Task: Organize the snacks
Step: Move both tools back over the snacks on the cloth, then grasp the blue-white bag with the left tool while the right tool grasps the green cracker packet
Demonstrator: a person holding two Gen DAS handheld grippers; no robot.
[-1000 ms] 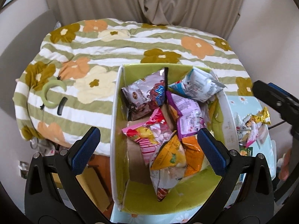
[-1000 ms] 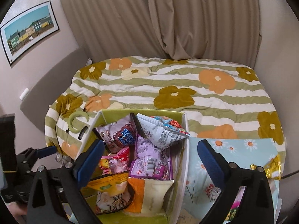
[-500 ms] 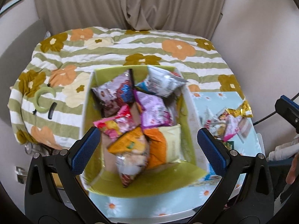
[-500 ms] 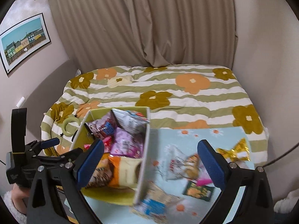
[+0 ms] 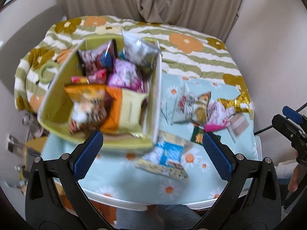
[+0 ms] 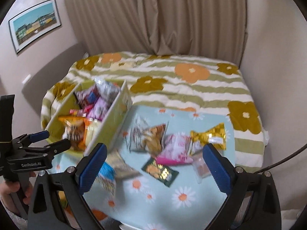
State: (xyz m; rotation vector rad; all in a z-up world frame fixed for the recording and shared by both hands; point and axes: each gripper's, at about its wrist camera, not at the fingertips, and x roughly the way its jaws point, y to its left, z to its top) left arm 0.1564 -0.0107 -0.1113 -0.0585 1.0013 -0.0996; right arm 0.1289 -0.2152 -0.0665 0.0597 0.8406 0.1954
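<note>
Snack box [image 5: 57, 103]: a green, white-edged box stands at the worktop's 9 o'clock side, packed with bags: an orange bag [image 5: 113, 111], a pale yellow bag [image 5: 132, 111], a purple bag [image 5: 124, 75] and a silver bag [image 5: 140, 50] toward its far end.
Loose snacks: a blurred cluster lies on the cloth to the box's 3 o'clock: a gold foil bag [image 6: 209, 136], a pink bag [image 6: 174, 151], a dark green packet [image 6: 161, 171] and a striped brown bag [image 6: 147, 138], overlapping or touching one another.
Blue packet [image 5: 167, 159]: lies flat just beside the box's near corner, at 5 o'clock from it.
Worktop [image 6: 191, 201]: covered by a light blue cloth printed with daisies, its white edge showing at 6 o'clock in the left wrist view.
Left gripper [image 5: 152, 153]: released, its blue pads wide apart and empty, hovering above the near edge of the box and the blue packet.
Right gripper [image 6: 153, 167]: released as well, pads spread with nothing between them, above the loose cluster.
Person: a hand [image 6: 11, 191] grips the left tool's handle at 8 o'clock in the right wrist view.
Bed [image 6: 172, 80]: a green-and-white striped quilt with orange and olive flowers lies beyond the worktop at 12 o'clock.
Backdrop: beige curtain [image 6: 153, 19] behind the bed; a framed picture [image 6: 35, 25] on the wall at 10 o'clock.
</note>
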